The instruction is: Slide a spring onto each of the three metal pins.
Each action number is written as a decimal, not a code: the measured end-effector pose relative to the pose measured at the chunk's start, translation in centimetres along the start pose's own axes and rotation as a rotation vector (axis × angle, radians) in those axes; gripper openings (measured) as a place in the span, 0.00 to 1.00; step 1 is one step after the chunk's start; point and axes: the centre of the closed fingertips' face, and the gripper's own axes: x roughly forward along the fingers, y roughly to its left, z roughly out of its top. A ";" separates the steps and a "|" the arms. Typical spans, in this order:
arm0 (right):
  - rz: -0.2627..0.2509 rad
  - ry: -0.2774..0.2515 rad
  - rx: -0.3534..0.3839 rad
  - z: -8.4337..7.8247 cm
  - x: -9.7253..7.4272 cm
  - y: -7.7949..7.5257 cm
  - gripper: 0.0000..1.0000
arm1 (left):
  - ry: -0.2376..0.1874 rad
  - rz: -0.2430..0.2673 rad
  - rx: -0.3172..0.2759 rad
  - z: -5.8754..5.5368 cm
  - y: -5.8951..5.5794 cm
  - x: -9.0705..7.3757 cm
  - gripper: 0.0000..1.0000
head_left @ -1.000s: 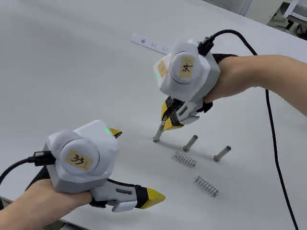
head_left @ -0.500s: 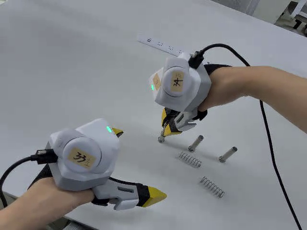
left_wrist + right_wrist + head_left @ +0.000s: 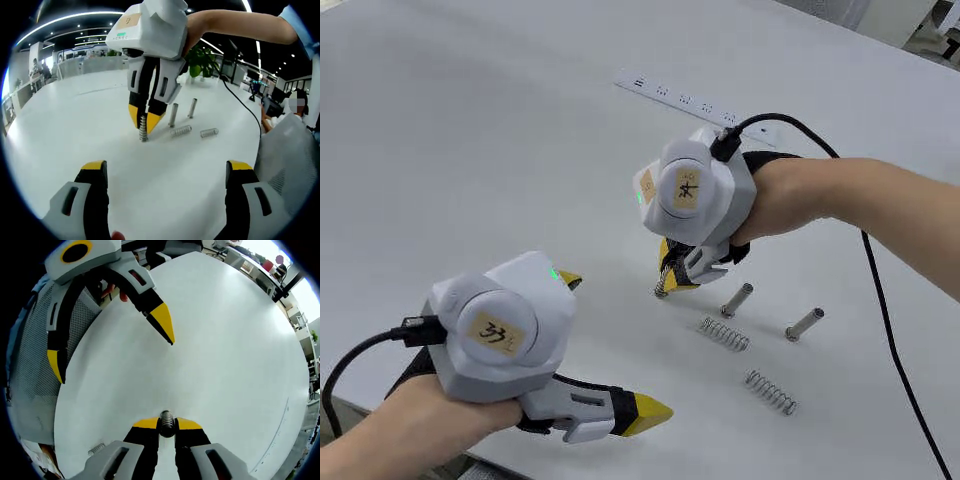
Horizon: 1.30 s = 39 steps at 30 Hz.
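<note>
Three short metal pins stand on the white table (image 3: pixel 470 120). My right gripper (image 3: pixel 670 280) is shut on a spring (image 3: pixel 663 285) threaded over the leftmost pin; the right gripper view shows the spring (image 3: pixel 166 422) end-on between the yellow tips. The other two pins (image 3: pixel 737 298) (image 3: pixel 805 323) are bare. Two loose springs (image 3: pixel 724 333) (image 3: pixel 770 391) lie in front of them. My left gripper (image 3: pixel 610 345) hovers open at the near edge, holding nothing. In the left gripper view the spring (image 3: pixel 143 129) sits on its pin under the right gripper (image 3: pixel 145 120).
A white power strip (image 3: pixel 685 95) lies at the far side of the table. A black cable (image 3: pixel 890 300) trails from the right gripper along the table's right side. A person sits at the right (image 3: pixel 295 130).
The right gripper has come down, carrying the spring lower over the leftmost pin. The left gripper has stayed open in about the same place; the head camera has shifted slightly.
</note>
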 end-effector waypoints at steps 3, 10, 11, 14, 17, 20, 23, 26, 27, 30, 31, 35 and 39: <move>-0.003 0.001 -0.002 -0.1 0.2 0.1 0.08 | -0.001 -0.001 0.000 0.0 0.0 0.0 0.98; -0.014 0.008 -0.010 -0.3 0.2 -0.1 0.08 | 0.001 -0.008 0.003 0.1 -0.2 0.2 0.97; -0.015 0.012 -0.011 -0.4 0.2 -0.1 0.08 | 0.002 -0.008 0.002 0.1 -0.3 0.2 0.97; -0.018 0.014 -0.009 -0.5 0.3 -0.1 0.09 | 0.000 -0.007 0.002 0.1 -0.3 0.2 0.97; -0.022 0.007 0.004 -0.6 0.4 -0.2 0.10 | 0.000 -0.004 0.000 0.1 -0.2 0.1 0.97; -0.020 -0.005 0.020 -0.6 0.4 -0.2 0.19 | 0.002 -0.002 -0.003 0.0 -0.2 0.1 0.97; -0.040 -0.025 0.030 -0.5 0.4 -0.5 0.32 | 0.002 -0.001 -0.003 0.0 -0.1 0.1 0.97; -0.044 -0.036 0.042 -0.6 0.2 -0.5 0.47 | 0.000 -0.002 -0.004 0.1 -0.2 0.1 0.97; -0.047 -0.048 0.040 -0.6 0.1 -0.5 0.52 | 0.000 -0.002 -0.003 0.1 -0.2 0.1 0.97; -0.049 -0.075 0.063 -0.5 -0.1 -0.3 0.69 | -0.001 -0.001 -0.001 0.3 -0.1 0.2 0.97; -0.053 -0.084 0.067 -0.4 -0.1 -0.3 0.74 | -0.002 0.000 -0.002 0.3 0.0 0.2 0.97; -0.068 -0.129 0.095 -0.5 -0.4 0.1 0.96 | -0.007 0.002 0.003 0.6 0.1 0.2 0.98; -0.076 -0.156 0.122 -0.7 -0.7 0.4 0.99 | -0.009 -0.001 0.009 0.9 0.2 0.2 0.98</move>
